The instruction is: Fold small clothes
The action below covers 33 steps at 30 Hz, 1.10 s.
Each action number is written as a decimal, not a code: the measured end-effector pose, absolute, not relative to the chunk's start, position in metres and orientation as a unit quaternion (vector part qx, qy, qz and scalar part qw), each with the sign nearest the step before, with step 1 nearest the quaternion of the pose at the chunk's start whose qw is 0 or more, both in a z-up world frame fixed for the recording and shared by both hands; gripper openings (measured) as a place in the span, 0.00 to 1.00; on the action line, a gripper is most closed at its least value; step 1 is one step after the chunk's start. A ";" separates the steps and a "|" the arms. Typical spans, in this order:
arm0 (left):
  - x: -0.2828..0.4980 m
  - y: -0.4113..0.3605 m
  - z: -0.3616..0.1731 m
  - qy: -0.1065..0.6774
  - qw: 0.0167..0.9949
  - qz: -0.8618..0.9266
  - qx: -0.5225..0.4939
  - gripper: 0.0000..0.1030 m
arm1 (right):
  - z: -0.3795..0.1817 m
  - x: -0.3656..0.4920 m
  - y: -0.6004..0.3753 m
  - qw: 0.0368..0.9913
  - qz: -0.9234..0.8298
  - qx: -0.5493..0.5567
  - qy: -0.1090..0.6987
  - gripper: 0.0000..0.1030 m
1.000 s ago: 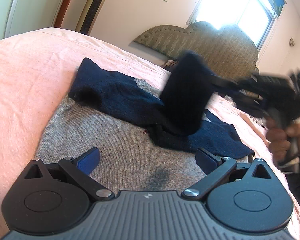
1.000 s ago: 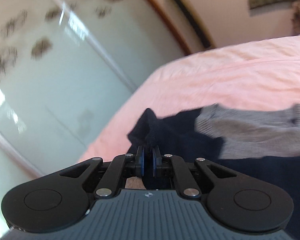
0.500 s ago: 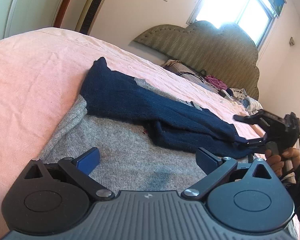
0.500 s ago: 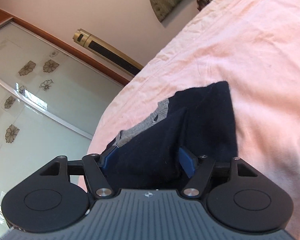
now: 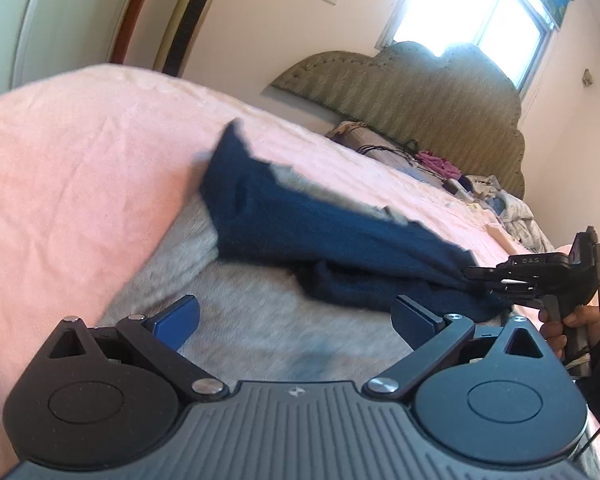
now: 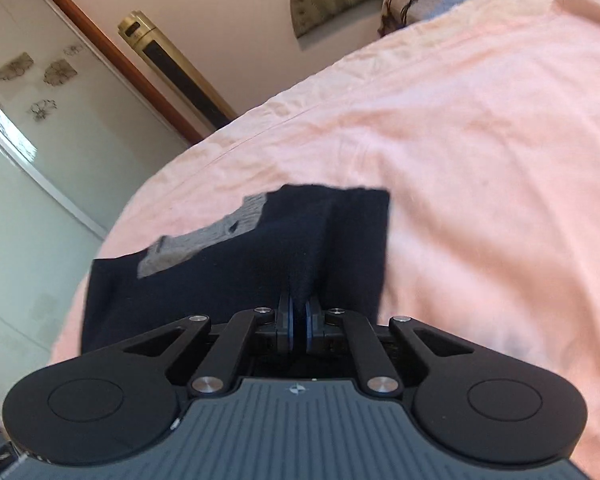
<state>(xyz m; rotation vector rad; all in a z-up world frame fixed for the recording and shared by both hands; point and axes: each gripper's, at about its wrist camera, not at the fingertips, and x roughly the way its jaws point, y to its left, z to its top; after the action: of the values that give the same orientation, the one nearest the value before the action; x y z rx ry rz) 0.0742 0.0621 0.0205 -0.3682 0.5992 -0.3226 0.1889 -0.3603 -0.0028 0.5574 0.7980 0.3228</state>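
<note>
Inspecting the two wrist views, I find the garment (image 5: 300,232), a small knitted piece in navy and grey, lying on the pink bed (image 5: 80,168) with its navy part folded over the grey body.

My right tongs (image 6: 298,322) are closing, and the blue pads (image 6: 311,320) pinch a raised ridge of the navy fabric between them. In the left wrist view the same tongs (image 5: 474,276) grip the pointed navy end at the garment's right side, where the cloth is drawn into a taut strip running back toward the far corner. A hand (image 5: 568,326) in a dark sleeve holds that tool's handle.

My left tongs (image 5: 296,316) stand wide apart with nothing between them. They hang over the grey part of the garment, near its front edge; I cannot tell whether the fingertips touch the knit.

Behind the bed I note an olive padded headboard (image 5: 420,92), with loose clothing (image 5: 436,160) heaped near it, and a bright window (image 5: 472,12) above. A gold standing unit (image 6: 172,68) sits against the wall beside a sliding door (image 6: 32,140) with a flower pattern.
</note>
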 end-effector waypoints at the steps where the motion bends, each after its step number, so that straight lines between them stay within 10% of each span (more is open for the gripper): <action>1: 0.077 0.061 0.030 0.277 0.926 -0.176 -0.185 1.00 | 0.002 0.188 -0.361 0.874 0.143 0.263 0.383 0.31; 3: 0.091 0.051 0.050 0.234 0.943 -0.171 -0.163 1.00 | 0.021 0.179 -0.362 0.893 0.120 0.260 0.348 0.58; 9: 0.199 0.001 0.039 0.289 0.951 -0.107 -0.029 1.00 | 0.046 0.199 -0.315 0.913 0.169 0.203 0.311 0.78; 28: 0.235 0.023 0.005 0.347 0.937 -0.031 -0.002 1.00 | 0.023 0.311 -0.276 0.901 0.172 0.002 0.397 0.74; 31: 0.234 0.025 0.005 0.345 0.938 -0.034 -0.008 1.00 | 0.010 0.314 -0.261 0.896 0.192 -0.055 0.398 0.61; 33: 0.234 0.026 0.006 0.343 0.939 -0.036 -0.013 1.00 | 0.013 0.314 -0.261 0.891 0.217 -0.044 0.396 0.09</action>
<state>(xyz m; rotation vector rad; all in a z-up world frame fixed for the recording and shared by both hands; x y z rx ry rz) 0.2341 0.0262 0.0056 -0.0265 0.7003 -0.0728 0.3137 -0.2613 0.0132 -0.0905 0.8230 0.4512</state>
